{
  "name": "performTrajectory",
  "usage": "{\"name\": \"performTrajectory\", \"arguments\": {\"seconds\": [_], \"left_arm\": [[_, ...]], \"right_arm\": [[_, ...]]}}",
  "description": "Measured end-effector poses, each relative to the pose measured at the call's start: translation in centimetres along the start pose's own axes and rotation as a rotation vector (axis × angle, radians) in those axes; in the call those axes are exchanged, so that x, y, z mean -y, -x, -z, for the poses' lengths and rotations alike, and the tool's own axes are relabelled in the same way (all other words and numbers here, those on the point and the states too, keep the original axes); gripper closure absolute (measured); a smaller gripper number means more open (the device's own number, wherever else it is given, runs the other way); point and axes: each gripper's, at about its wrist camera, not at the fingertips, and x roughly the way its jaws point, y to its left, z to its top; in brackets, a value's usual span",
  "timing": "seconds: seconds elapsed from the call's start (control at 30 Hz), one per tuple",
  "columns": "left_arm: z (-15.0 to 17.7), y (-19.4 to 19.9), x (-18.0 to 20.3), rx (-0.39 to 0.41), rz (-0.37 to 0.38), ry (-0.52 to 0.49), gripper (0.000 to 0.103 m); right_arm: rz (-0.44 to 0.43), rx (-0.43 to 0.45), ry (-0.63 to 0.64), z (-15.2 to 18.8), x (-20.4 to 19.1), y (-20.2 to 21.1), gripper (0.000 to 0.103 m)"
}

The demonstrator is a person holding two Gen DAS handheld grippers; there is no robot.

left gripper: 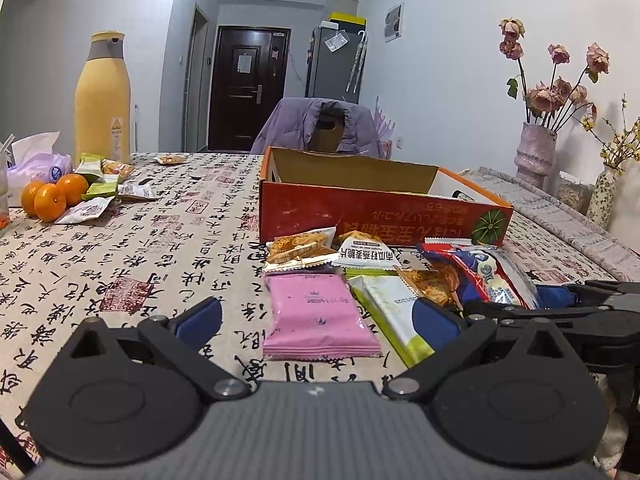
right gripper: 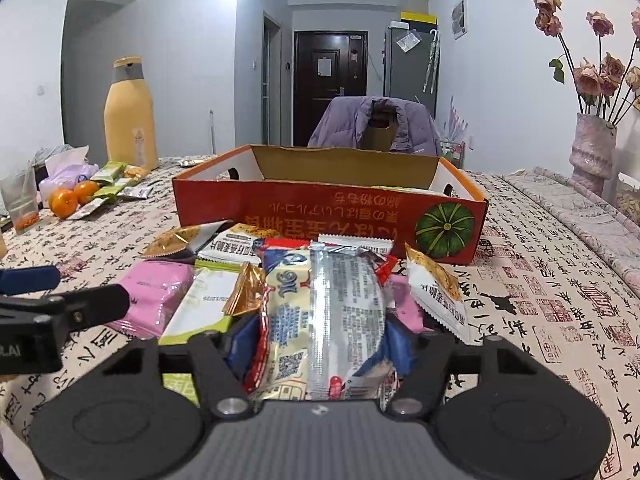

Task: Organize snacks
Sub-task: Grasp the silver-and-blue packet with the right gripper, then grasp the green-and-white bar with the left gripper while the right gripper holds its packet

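A pile of snack packets lies in front of an open orange cardboard box (left gripper: 360,212) (right gripper: 320,212). My left gripper (left gripper: 316,320) is open, its fingers either side of a pink packet (left gripper: 318,316) and touching a white-green packet (left gripper: 394,312). My right gripper (right gripper: 320,336) is shut on a red, blue and silver snack bag (right gripper: 324,312), held over the pile; it shows at the right of the left wrist view (left gripper: 492,276). Golden packets (left gripper: 300,248) and a white packet (left gripper: 366,254) lie by the box. The pink packet (right gripper: 154,296) also shows in the right wrist view.
At the far left are oranges (left gripper: 50,198), more small packets (left gripper: 104,188), a tissue pack (left gripper: 34,160) and a tall yellow bottle (left gripper: 103,100). A vase of dried roses (left gripper: 536,152) stands at the right. A chair with a purple jacket (left gripper: 316,124) is behind the table.
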Motion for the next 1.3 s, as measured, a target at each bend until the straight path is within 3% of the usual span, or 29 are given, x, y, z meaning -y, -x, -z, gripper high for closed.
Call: {"name": "performTrajectory", "arguments": {"seconds": [0.37,0.57,0.9,1.03,1.17,1.3], "left_arm": [[-0.8,-0.2,1.9,-0.028,0.022,-0.031,0.000],[-1.2,-1.1,3.9,-0.060,0.046,-0.064,0.000],[-1.4,-3.3,7.0,-0.139,0.047,-0.117,0.006],[-1.3,-4.1,8.1,-0.172,0.035,-0.127,0.023],[-1.2,-5.2,8.4,-0.218,0.003,-0.116,0.030],[-0.8,-6.0,8.2,-0.264,-0.017,-0.104,0.044]], "right_arm": [[-0.036,0.096,-0.033,-0.5,2.0,2.6,0.047],[0.000,0.148,-0.062,-0.5,4.0,3.8,0.047],[0.059,0.162,-0.127,0.0,7.7,4.1,0.047],[0.057,0.156,-0.136,0.4,8.2,3.8,0.047],[0.052,0.154,-0.142,0.6,8.5,3.8,0.047],[0.052,0.155,-0.145,0.7,8.7,3.8,0.047]]}}
